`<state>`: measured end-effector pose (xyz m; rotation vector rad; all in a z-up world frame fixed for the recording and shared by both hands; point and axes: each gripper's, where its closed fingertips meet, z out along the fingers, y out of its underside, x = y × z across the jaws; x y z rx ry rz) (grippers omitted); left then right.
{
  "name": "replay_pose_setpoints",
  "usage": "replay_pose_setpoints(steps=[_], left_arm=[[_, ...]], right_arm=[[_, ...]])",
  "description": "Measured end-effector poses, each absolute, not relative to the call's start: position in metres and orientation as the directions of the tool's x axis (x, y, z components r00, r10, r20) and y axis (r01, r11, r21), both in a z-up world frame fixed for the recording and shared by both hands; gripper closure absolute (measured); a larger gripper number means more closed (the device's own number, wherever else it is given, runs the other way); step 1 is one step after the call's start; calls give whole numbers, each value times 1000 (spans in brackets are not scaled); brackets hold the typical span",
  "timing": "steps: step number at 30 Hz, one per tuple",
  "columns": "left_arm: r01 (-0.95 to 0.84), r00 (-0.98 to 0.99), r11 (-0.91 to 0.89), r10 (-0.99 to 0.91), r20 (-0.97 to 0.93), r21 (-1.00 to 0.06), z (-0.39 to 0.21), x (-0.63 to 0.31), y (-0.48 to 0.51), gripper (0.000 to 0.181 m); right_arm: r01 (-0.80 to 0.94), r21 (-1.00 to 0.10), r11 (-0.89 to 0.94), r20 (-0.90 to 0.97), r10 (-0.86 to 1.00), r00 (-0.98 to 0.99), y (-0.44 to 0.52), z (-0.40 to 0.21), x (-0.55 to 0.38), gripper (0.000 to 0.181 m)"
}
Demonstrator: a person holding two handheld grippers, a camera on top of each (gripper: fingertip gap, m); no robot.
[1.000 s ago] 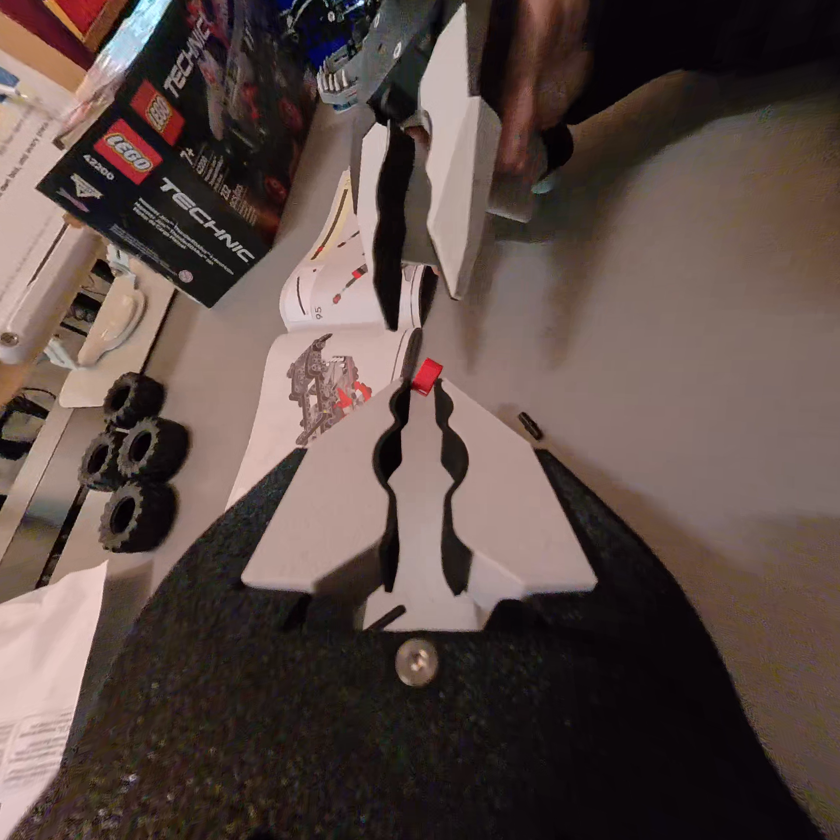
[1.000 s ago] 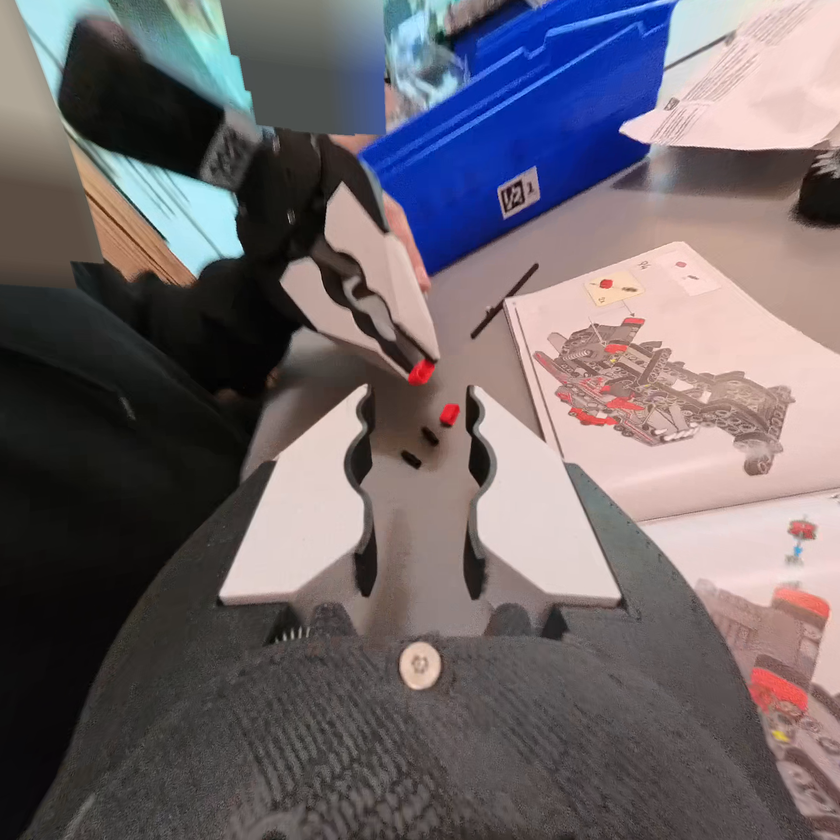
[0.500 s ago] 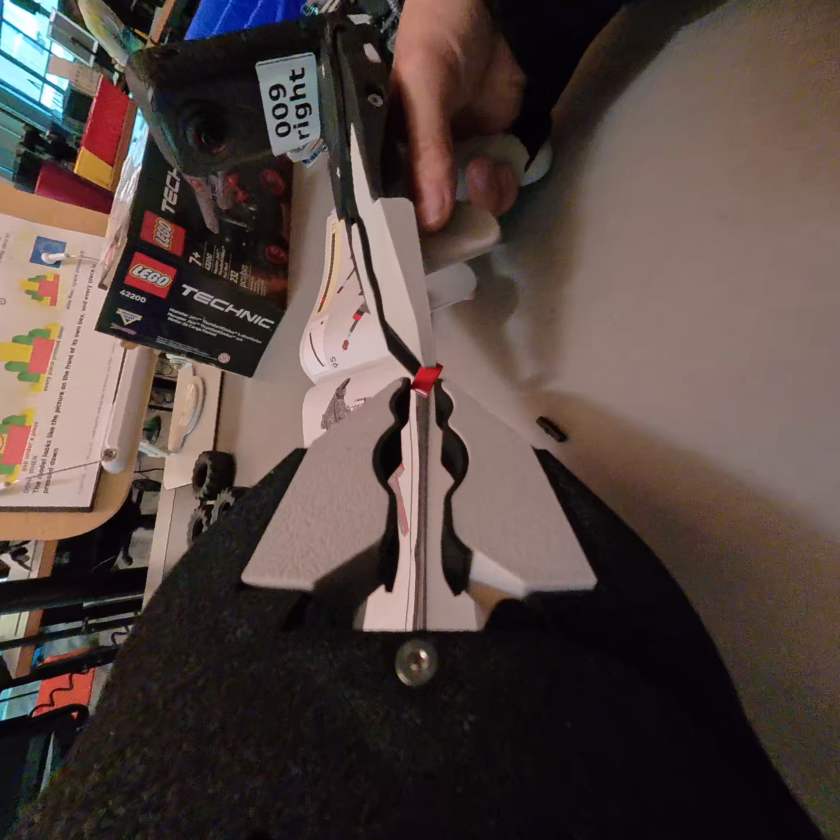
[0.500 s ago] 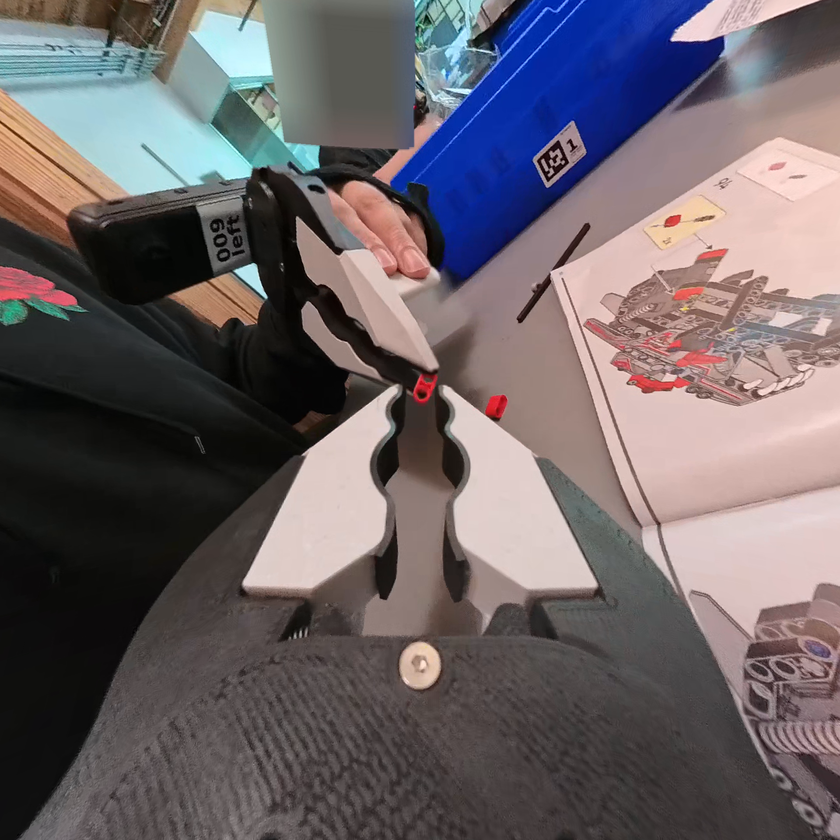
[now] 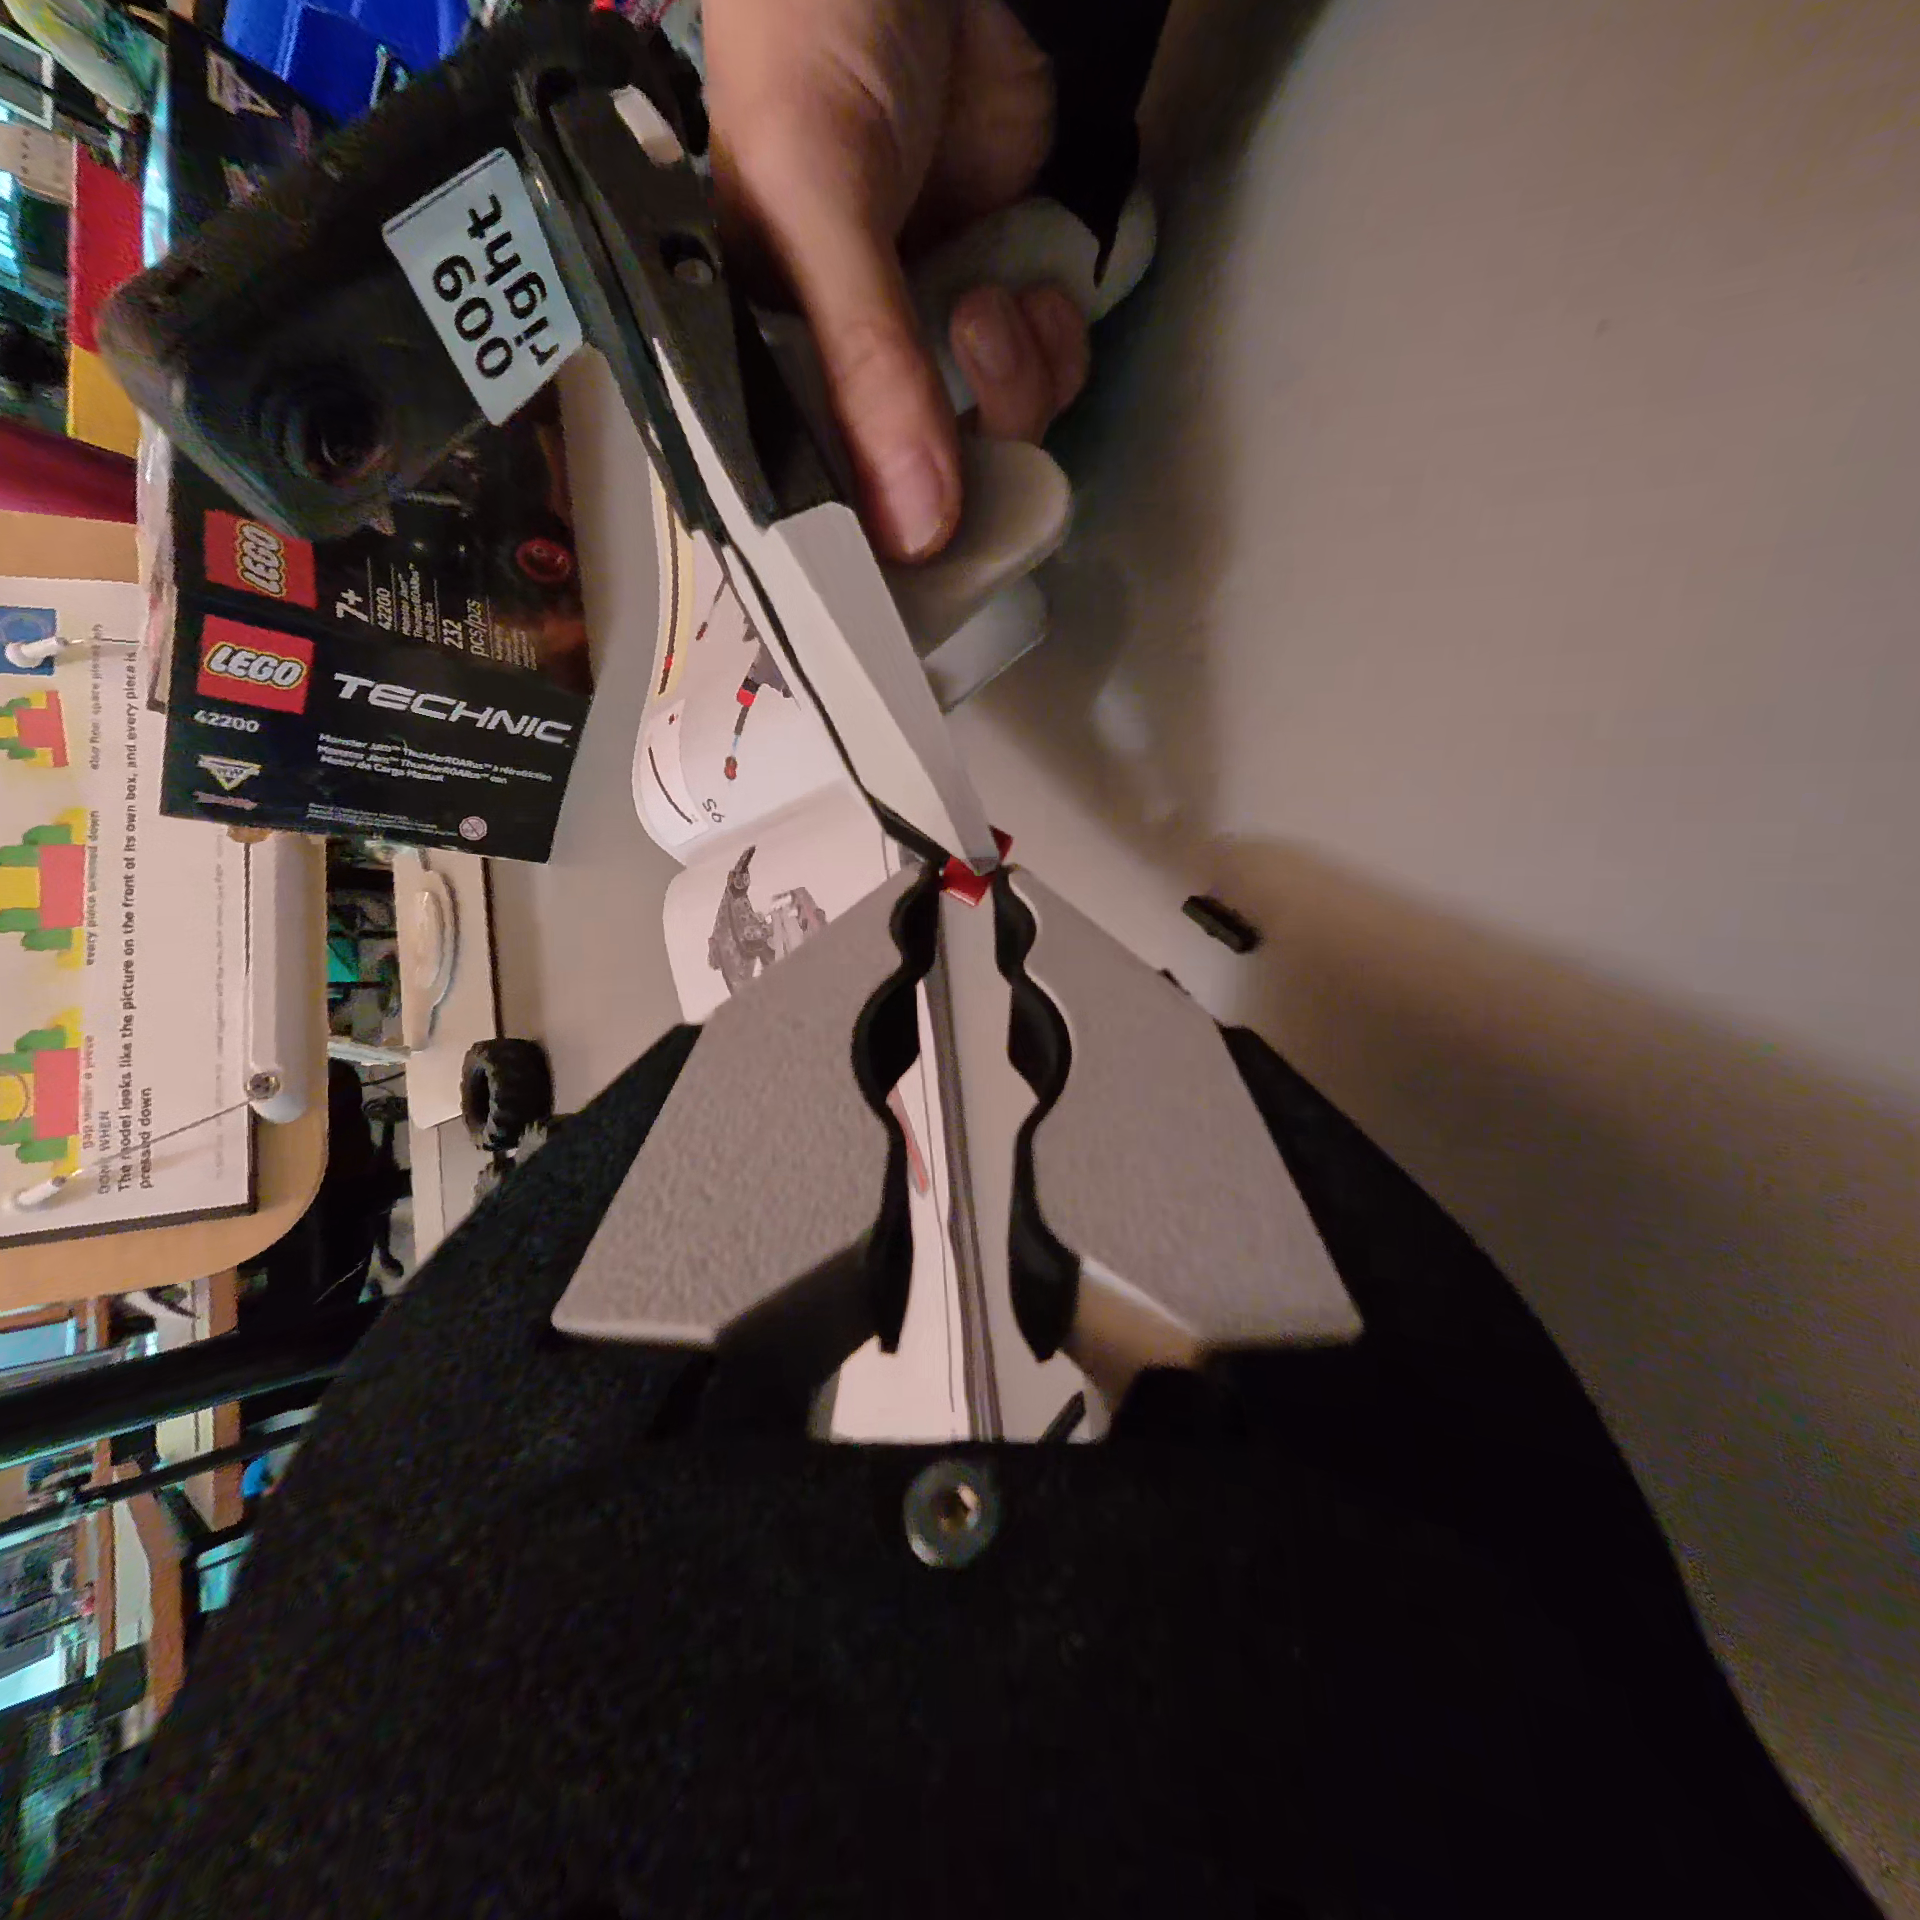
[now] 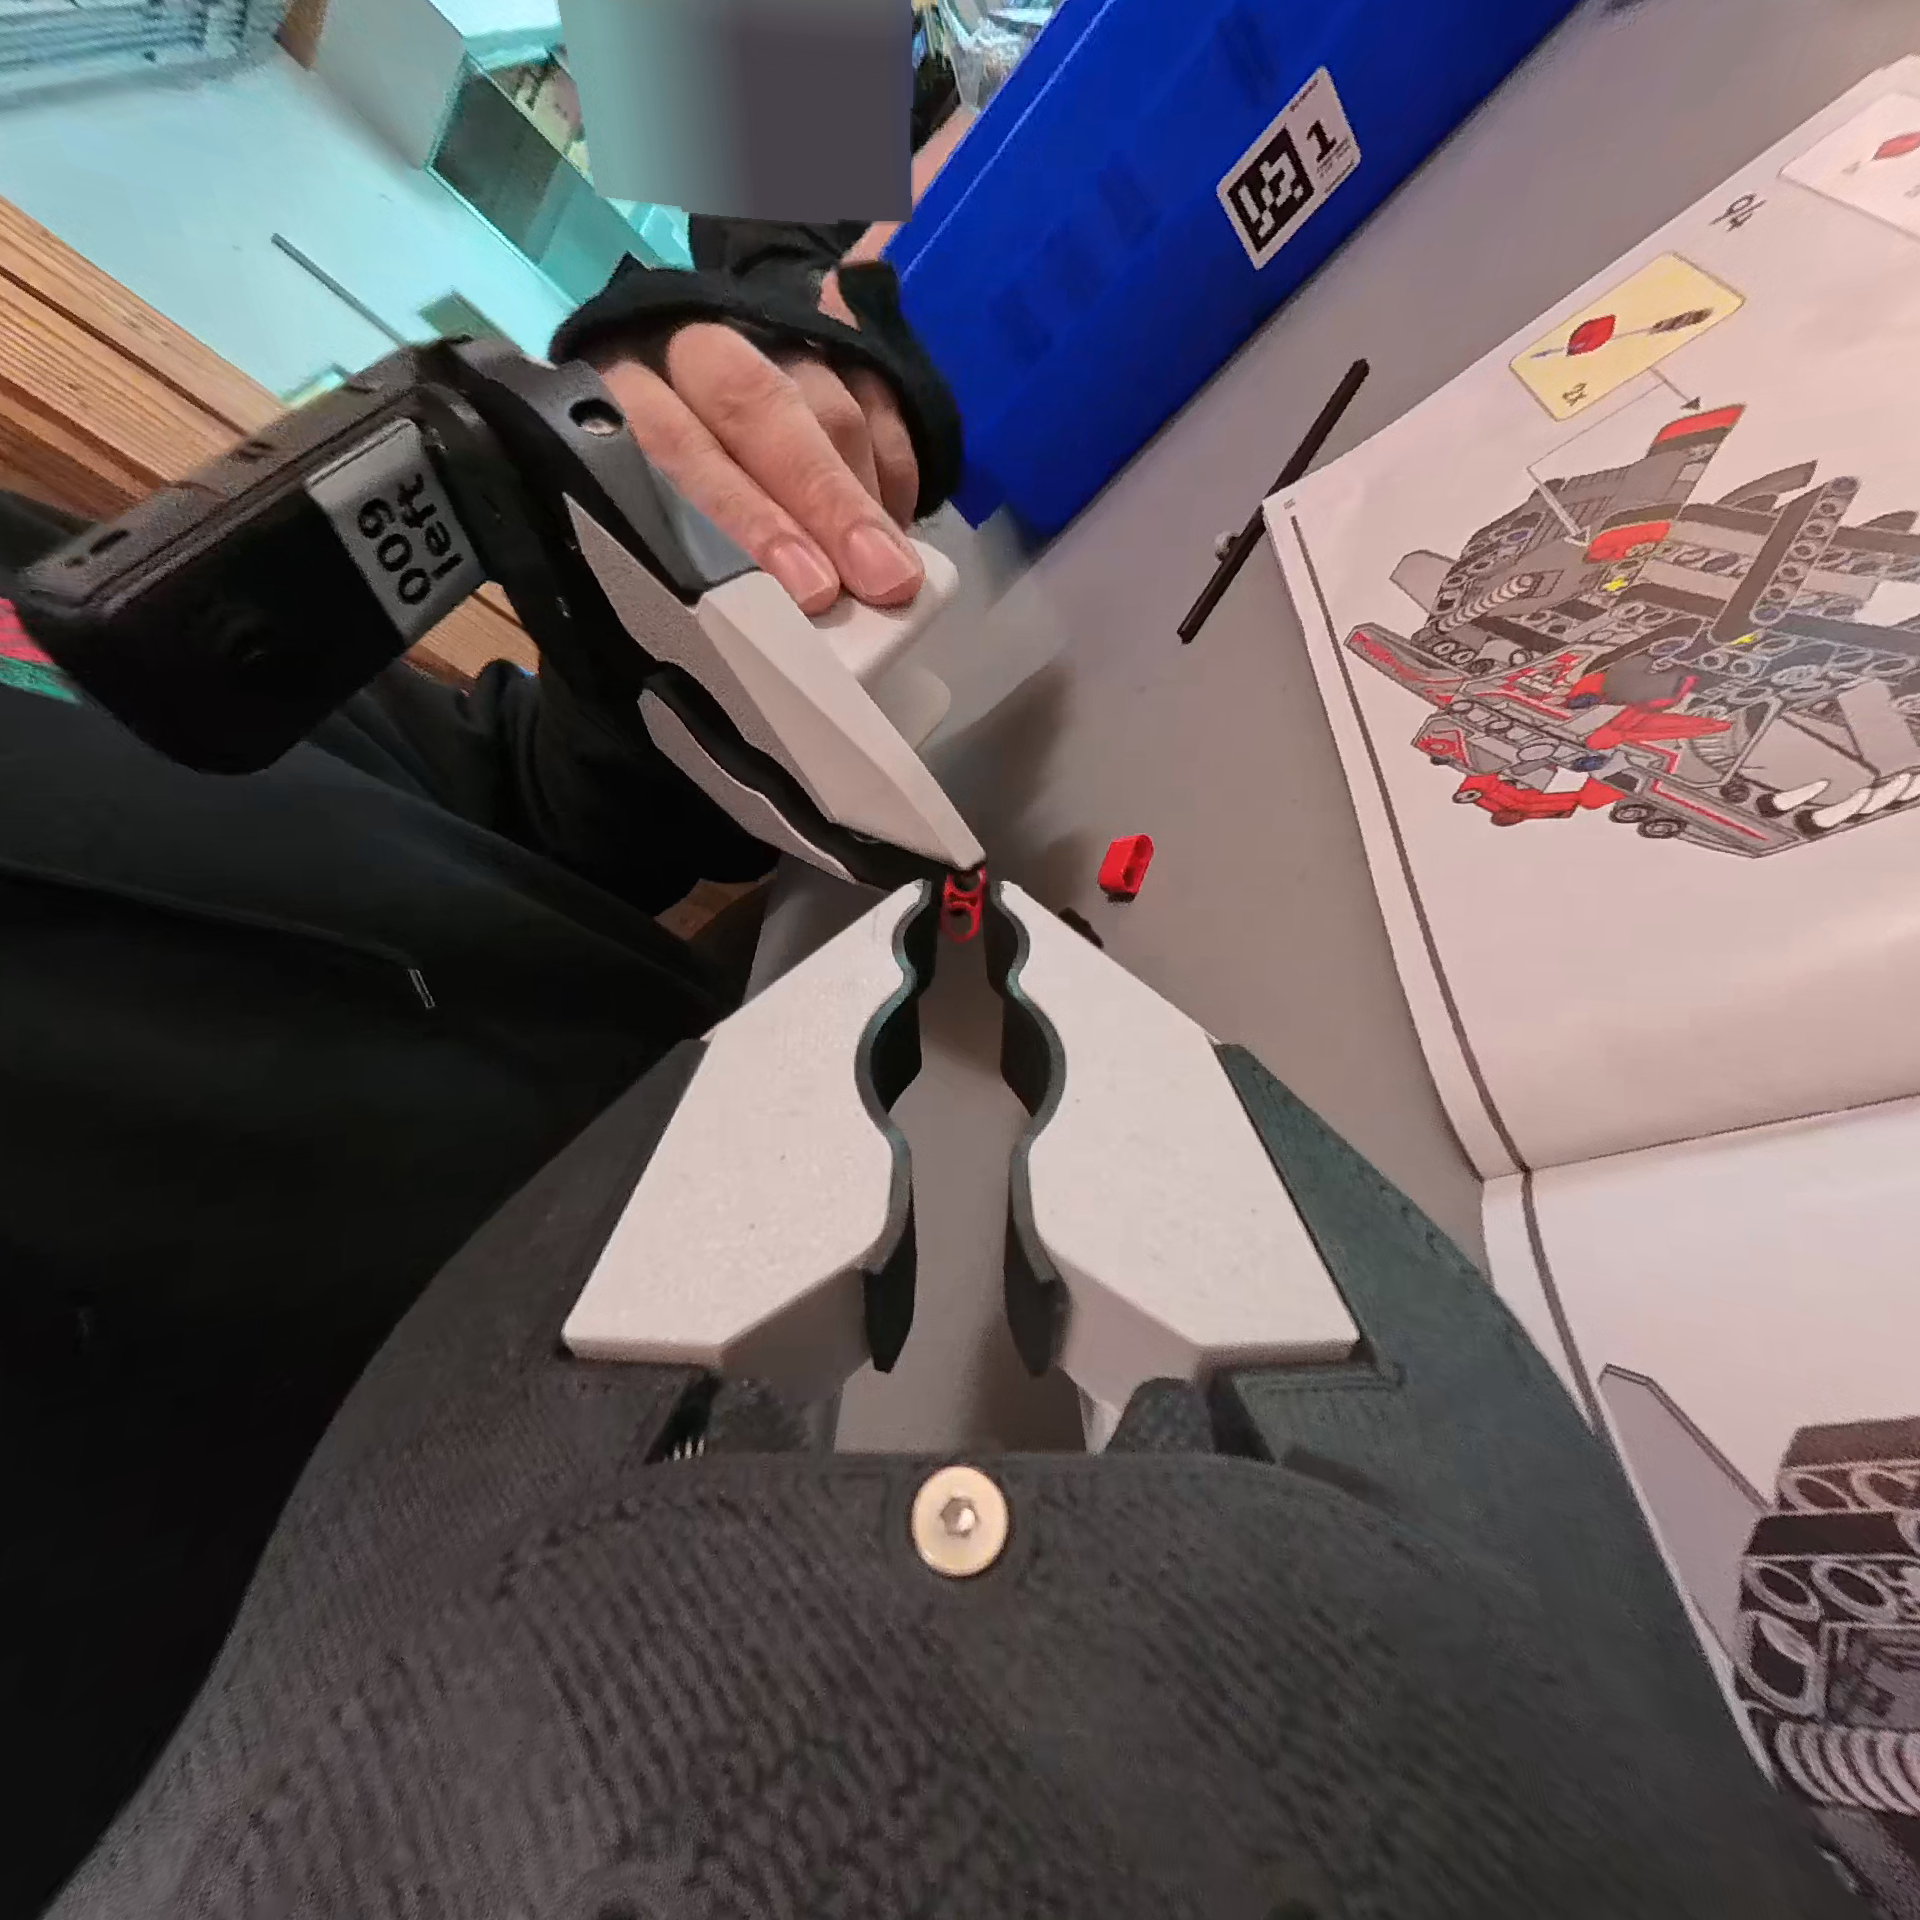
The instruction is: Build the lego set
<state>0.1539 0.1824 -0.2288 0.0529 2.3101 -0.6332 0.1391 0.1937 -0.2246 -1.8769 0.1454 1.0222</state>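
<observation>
A small red Lego piece is pinched between the fingertips of my left gripper, which is shut on it. My right gripper meets it tip to tip, and its jaws are closed around the same red piece, which has a black pin in it. In the left wrist view the right gripper comes in from the upper left, held by a hand. In the right wrist view the left gripper comes in from the upper left, also held by a hand.
A second red piece and a black axle lie on the grey table, beside the open instruction booklet. A blue bin stands behind. The left wrist view shows a Lego box, black tyres and a small black pin.
My right gripper has gone from wide open to closed on the red piece that the left gripper holds. Both grippers have moved together until their tips meet.
</observation>
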Motion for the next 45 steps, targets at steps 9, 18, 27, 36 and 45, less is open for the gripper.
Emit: replay_pose_setpoints(steps=[9,18,27,36,45], left_arm=[[179,-711,874,-202,-673,-452,-229,159,185,173],[119,-663,851,-315,-679,-512,-225,167,189,171],[-142,-706,656,-592,-389,-741,-221,159,201,158],[-382,-687,573,-701,-192,-725,-253,130,227,164],[-470,-642,551,-750,-161,-690,-259,131,228,164]], right_arm=[[-518,-663,-540,-725,292,624,194,-227,145,175],[-571,-658,-491,-739,277,614,194,-222,156,175],[-672,-662,-332,-750,307,586,190,-201,178,176],[-696,-641,-323,-768,267,582,193,-205,185,175],[-682,-652,-331,-757,240,608,195,-209,184,175]])
